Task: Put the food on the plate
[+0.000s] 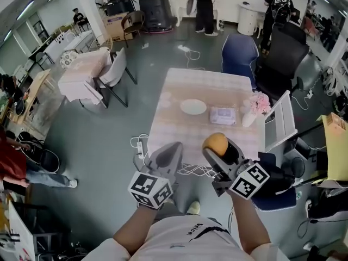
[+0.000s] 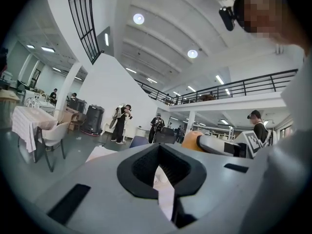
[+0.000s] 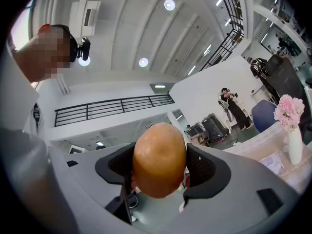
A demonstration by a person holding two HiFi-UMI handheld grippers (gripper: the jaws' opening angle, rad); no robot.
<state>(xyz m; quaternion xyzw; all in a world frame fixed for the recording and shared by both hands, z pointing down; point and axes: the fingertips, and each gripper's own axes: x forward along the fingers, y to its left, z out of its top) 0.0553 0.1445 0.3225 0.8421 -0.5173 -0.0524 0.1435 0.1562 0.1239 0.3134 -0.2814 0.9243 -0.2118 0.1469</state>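
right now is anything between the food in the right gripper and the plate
Nothing visible. The right gripper holds the food by the near edge of the table, and only bare tabletop lies between it and the plate. The tissue pack and flower vase sit to the plate's right, off that line.

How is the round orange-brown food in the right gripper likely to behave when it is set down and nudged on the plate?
The food looks smooth and rounded, so it may roll on the plate. Its glossy skin could slip in the right gripper, whose jaws press only its sides. No denting shows there, so it seems fairly firm.
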